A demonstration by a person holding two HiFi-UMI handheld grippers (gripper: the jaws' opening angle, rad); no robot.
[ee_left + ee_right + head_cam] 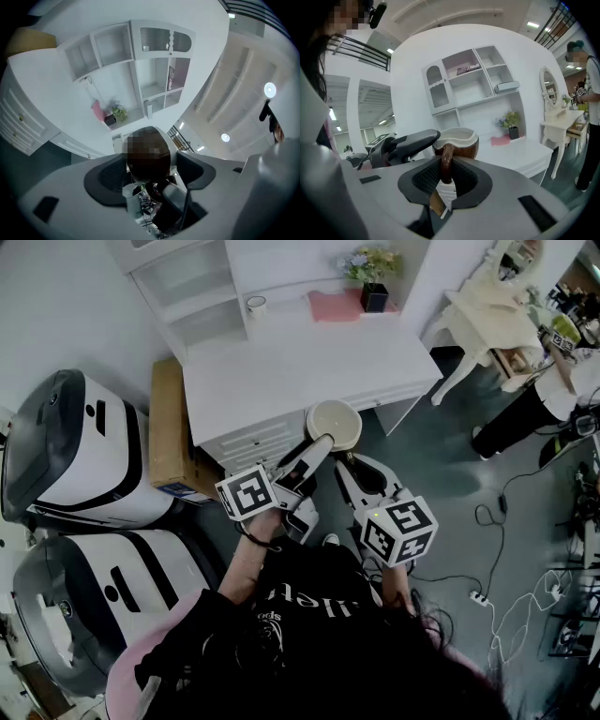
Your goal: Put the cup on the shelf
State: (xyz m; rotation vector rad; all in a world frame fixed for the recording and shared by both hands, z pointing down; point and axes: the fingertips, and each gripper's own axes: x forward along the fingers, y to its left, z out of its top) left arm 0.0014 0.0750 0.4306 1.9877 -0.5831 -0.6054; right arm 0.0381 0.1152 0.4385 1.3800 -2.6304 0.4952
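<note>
Both reach forward: right gripper (445,172) clamps the cup (459,140), left gripper (150,176) gapes wide.

Print on shirt (309,598) upside down, unreadable; no legible text.

I am in a staged home set inside a big hall: white table (309,367), shelf (192,287) and vanity (483,315), with cables (511,601) trailing over the grey floor (441,474).
</note>
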